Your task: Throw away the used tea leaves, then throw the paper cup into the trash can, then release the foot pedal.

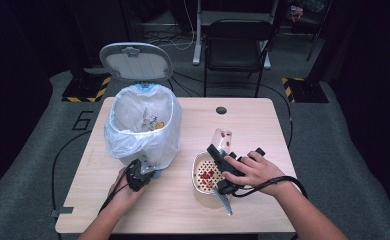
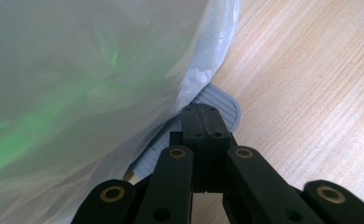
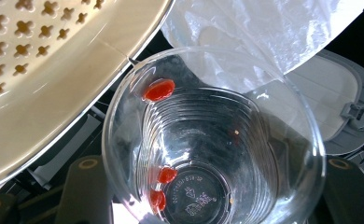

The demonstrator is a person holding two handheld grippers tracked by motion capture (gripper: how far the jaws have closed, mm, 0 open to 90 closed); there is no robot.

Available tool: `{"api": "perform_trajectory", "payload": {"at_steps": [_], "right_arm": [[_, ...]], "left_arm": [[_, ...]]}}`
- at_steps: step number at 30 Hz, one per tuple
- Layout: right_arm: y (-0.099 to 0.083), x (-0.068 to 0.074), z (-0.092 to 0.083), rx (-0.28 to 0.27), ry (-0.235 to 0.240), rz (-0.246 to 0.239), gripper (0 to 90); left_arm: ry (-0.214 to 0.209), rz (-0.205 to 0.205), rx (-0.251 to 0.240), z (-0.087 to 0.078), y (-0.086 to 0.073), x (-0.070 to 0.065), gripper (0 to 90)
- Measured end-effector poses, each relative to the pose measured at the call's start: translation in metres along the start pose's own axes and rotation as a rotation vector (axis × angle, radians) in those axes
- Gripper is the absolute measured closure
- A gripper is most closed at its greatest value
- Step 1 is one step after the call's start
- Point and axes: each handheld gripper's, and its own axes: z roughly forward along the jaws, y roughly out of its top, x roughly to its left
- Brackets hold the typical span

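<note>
Clear plastic cup [image 3: 213, 154] pinched in right gripper [image 1: 222, 165] jaws, base embossing unreadable, left gripper [image 2: 203, 123] jaws pressed together.

The left gripper [image 1: 142, 174] is a boxy black unit with a grey three-cornered plate on top and a black cable trailing from it toward the near left. In the left gripper view its black fingers [image 2: 203, 122] are flat blocks with small recessed screws, carried on rounded black link arms with brass-ringed pivot holes. The right gripper [image 1: 219, 150] is likewise black, with a thick black cable looping off at the right. Both forearms are bare, with no sleeves showing.
</note>
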Motion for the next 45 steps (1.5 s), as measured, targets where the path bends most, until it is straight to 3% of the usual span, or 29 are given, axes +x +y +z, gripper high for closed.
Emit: {"api": "perform_trajectory", "payload": {"at_steps": [5, 6, 7, 9, 10, 11, 12, 14, 15, 16, 17, 18, 19, 20, 21, 22, 23, 24, 26, 27, 28, 30, 31, 32, 33, 34, 38, 42, 45], "right_arm": [[0.000, -0.002, 0.000, 0.000, -0.005, -0.005, 38.5], [0.000, -0.001, 0.000, 0.002, -0.003, 0.009, 38.5], [0.001, 0.003, -0.001, 0.014, -0.011, 0.076, 38.5], [0.002, 0.003, 0.001, -0.009, -0.037, 0.113, 38.3], [-0.001, -0.004, 0.000, -0.016, 0.004, 0.032, 38.3], [-0.001, -0.002, -0.002, -0.010, 0.024, 0.135, 38.3], [-0.003, -0.004, -0.002, -0.021, 0.056, 0.192, 38.3], [-0.016, -0.025, 0.000, -0.071, 0.121, 0.242, 38.3], [-0.016, -0.025, 0.000, -0.071, 0.121, 0.242, 38.3], [-0.019, -0.024, -0.002, -0.056, 0.160, 0.322, 38.4], [-0.022, -0.029, 0.001, -0.094, 0.180, 0.344, 38.5], [-0.024, -0.030, 0.001, -0.100, 0.181, 0.461, 38.5], [-0.030, -0.034, 0.002, -0.115, 0.206, 0.531, 38.6], [-0.030, -0.034, 0.002, -0.115, 0.206, 0.531, 38.6], [-0.033, -0.036, 0.002, -0.128, 0.224, 0.581, 38.6], [-0.041, -0.043, 0.003, -0.157, 0.267, 0.672, 38.7], [-0.045, -0.045, 0.004, -0.173, 0.282, 0.719, 38.7], [-0.045, -0.045, 0.004, -0.173, 0.282, 0.719, 38.7], [-0.053, -0.051, 0.005, -0.205, 0.342, 0.840, 38.7], [-0.060, -0.056, 0.007, -0.235, 0.386, 0.930, 38.7], [-0.060, -0.056, 0.007, -0.235, 0.386, 0.930, 38.7], [-0.067, -0.060, 0.009, -0.268, 0.433, 1.040, 38.7], [-0.074, -0.065, 0.013, -0.294, 0.478, 1.124, 38.7], [-0.074, -0.065, 0.013, -0.294, 0.478, 1.124, 38.7], [-0.082, -0.069, 0.019, -0.300, 0.543, 1.207, 38.8], [-0.082, -0.069, 0.019, -0.300, 0.543, 1.207, 38.8], [-0.099, -0.078, 0.032, -0.312, 0.631, 1.360, 38.8], [-0.114, -0.089, 0.045, -0.333, 0.697, 1.475, 38.8], [-0.123, -0.100, 0.055, -0.359, 0.726, 1.585, 38.8]], "left_arm": [[0.003, 0.004, 0.000, 0.000, 0.000, 0.000, 90.0], [0.003, 0.004, 0.000, 0.000, 0.000, 0.000, 90.0], [0.002, 0.004, 0.000, 0.000, 0.000, 0.000, 90.0], [0.003, 0.001, -0.001, 0.000, 0.000, 0.000, 90.0], [0.006, 0.005, -0.002, 0.000, 0.000, 0.000, 90.0], [0.006, 0.005, -0.002, 0.000, 0.000, 0.000, 90.0], [0.005, 0.004, -0.002, 0.000, 0.000, 0.000, 90.0], [0.008, 0.007, -0.001, 0.000, 0.000, 0.000, 90.0], [0.008, -0.010, -0.003, 0.000, 0.000, -0.001, 90.0], [0.007, -0.011, -0.003, 0.000, 0.000, -0.001, 90.0], [0.001, -0.003, 0.004, 0.000, 0.000, 0.000, 90.0], [0.002, -0.001, 0.000, 0.000, 0.000, 0.000, 90.0], [0.002, -0.005, -0.001, 0.000, 0.000, 0.000, 90.0], [0.002, -0.005, -0.001, 0.000, 0.000, 0.000, 90.0], [0.000, -0.008, -0.001, 0.000, 0.000, -0.001, 90.0], [0.007, 0.001, -0.002, 0.000, 0.000, 0.000, 90.0], [0.007, 0.001, -0.002, 0.000, 0.000, 0.000, 90.0], [0.007, 0.001, -0.003, 0.000, 0.000, 0.000, 90.0], [0.006, -0.002, -0.006, 0.000, 0.000, 0.000, 90.0], [0.006, -0.002, -0.006, 0.000, 0.000, 0.000, 90.0], [0.005, -0.003, -0.002, 0.000, 0.000, 0.000, 90.0], [0.002, -0.003, 0.000, 0.000, 0.000, 0.000, 90.0], [0.002, -0.005, 0.000, 0.000, 0.000, 0.000, 90.0], [0.002, -0.005, 0.000, 0.000, 0.000, 0.000, 90.0], [0.002, -0.004, 0.000, 0.000, 0.000, 0.000, 90.0], [0.001, -0.005, 0.000, 0.000, 0.000, 0.000, 90.0], [0.007, -0.001, -0.002, 0.000, 0.000, 0.000, 90.0], [0.008, -0.004, -0.006, 0.000, 0.000, 0.000, 90.0], [0.005, -0.006, -0.002, 0.000, 0.000, 0.000, 90.0]]}}
